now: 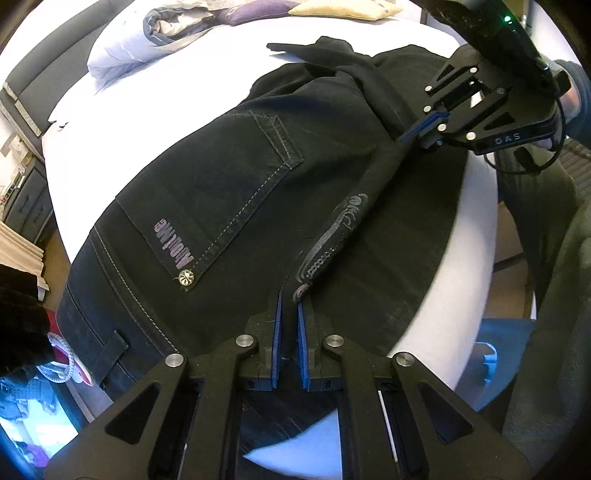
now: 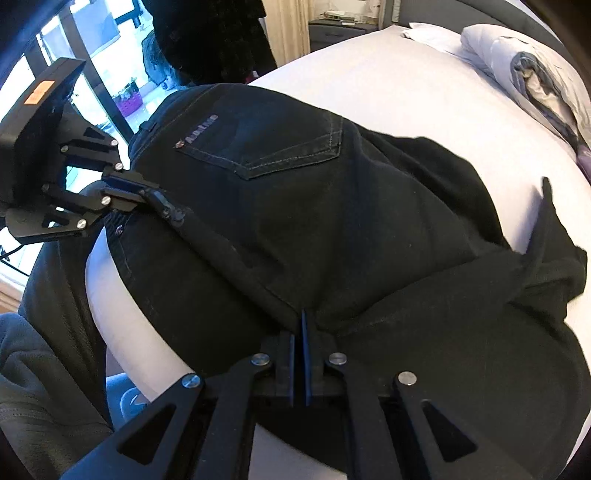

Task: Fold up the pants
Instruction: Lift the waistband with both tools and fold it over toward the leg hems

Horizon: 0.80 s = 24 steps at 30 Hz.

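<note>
Black jeans [image 1: 221, 192] lie on a white bed, back pocket up, with a printed logo and a rivet. My left gripper [image 1: 290, 299] is shut on the end of a raised fold edge of the pants, at the waistband end with grey print. My right gripper [image 1: 417, 129] is shut on the same edge farther along, so the edge is stretched between the two. In the right wrist view my right gripper [image 2: 300, 325] pinches the black fabric, and the left gripper [image 2: 147, 192] holds the other end at the left. The pants [image 2: 332, 206] bunch at the right.
The white bed [image 1: 155, 92] carries a rolled grey-white duvet [image 1: 166, 33] and pillows at the back. The bed's front edge [image 2: 122, 325] is near my grippers. A dark cabinet and clutter stand at the left beside the bed. A person's grey-clad body is close at the right.
</note>
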Available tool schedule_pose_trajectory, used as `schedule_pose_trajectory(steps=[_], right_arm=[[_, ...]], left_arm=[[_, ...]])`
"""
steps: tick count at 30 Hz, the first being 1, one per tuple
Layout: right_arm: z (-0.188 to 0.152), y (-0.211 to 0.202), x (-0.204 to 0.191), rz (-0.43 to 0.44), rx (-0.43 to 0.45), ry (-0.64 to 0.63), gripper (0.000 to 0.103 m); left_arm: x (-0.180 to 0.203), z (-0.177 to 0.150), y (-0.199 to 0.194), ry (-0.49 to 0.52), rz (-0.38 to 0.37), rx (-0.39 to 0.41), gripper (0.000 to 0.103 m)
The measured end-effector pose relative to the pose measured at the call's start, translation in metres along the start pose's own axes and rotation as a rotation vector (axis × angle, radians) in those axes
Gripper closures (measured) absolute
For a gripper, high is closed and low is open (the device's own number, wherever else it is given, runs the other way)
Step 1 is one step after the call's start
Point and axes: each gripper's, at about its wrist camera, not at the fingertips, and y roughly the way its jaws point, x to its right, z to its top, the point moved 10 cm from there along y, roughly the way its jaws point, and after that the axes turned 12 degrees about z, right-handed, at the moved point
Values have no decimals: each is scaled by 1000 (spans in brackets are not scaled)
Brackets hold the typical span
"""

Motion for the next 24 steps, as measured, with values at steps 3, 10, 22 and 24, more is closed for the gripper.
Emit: schedule_pose_trajectory(steps=[3, 10, 22, 24], right_arm=[[0, 1, -7, -22, 7, -3, 99], [-8, 4, -31, -82, -20, -80, 98], [-23, -9, -31, -120, -17, -94, 98], [-21, 7, -41, -140, -16, -105, 98]], left_arm=[[8, 5, 0, 24, 7, 8, 96], [22, 0, 2, 21, -7, 13, 96], [23, -23, 9, 37, 5, 32, 96], [22, -24, 10, 40, 17, 37, 96]])
